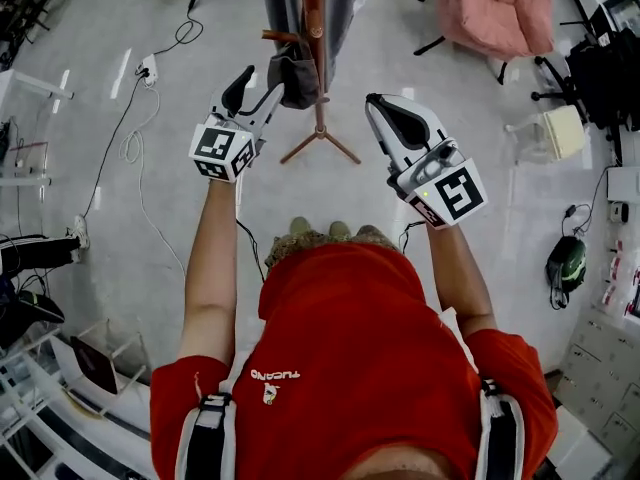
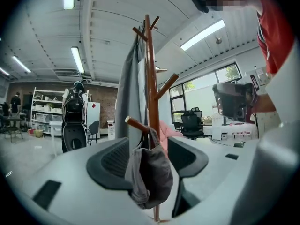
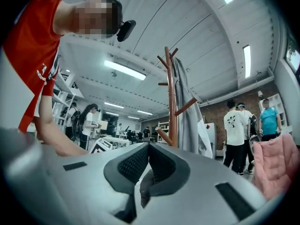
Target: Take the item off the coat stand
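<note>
Left claw (image 1: 258,86) released around the hanging grey cloth item (image 2: 150,177)
The item hangs from a low peg of the coat stand (image 2: 151,78), between the spread jaws. The right claw (image 1: 378,106) is clenched on nothing.

Coat stand (image 1: 316,8) and loose cables (image 1: 131,148) rest on pale floor (image 1: 210,28).

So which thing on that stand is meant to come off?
Find the wooden coat stand in the middle of the floor. From a low peg hangs a small dark grey cap. Unlike the long pale grey coat draped from the top, it is short, dark and bunched.
</note>
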Available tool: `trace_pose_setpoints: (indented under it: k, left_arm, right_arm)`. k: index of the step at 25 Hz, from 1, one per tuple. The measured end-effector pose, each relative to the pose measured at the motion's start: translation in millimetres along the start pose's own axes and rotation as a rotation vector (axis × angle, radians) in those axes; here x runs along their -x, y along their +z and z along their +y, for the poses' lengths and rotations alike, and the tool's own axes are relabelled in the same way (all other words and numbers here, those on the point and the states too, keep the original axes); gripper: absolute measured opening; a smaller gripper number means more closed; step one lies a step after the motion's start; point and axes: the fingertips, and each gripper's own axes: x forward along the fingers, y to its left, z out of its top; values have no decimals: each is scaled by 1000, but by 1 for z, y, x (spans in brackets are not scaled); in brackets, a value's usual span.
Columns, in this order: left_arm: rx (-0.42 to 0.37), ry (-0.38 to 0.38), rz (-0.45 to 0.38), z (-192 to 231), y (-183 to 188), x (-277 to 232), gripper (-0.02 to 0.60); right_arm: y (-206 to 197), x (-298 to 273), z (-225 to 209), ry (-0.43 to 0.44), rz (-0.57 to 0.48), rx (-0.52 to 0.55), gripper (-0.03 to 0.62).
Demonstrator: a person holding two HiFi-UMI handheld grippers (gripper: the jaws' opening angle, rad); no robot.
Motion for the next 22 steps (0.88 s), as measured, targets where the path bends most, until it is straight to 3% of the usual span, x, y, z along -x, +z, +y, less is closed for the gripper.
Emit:
trace_pose_setpoints:
  k: [11,13,15,17,22]
  left_arm:
    - [6,-143,129,30,-70,-70,248]
    - [0,-168,124,27,-69,-76,186]
    - [10,-186,101,25,-64,-78,80]
    - [32,-198,88,24,-62,-78,28]
    - [86,-169,55,26,-48,-77,17]
  right_arm:
    - [-21,-4,-7,-168,94,20,25]
    - [-21,0,-8,-197,103,22,25]
    - [-22,3,-9,-222,110,19,25]
    - [-24,5,-7,-241,116,14,25]
    - [-33,13,-9,-260,119,-14,25]
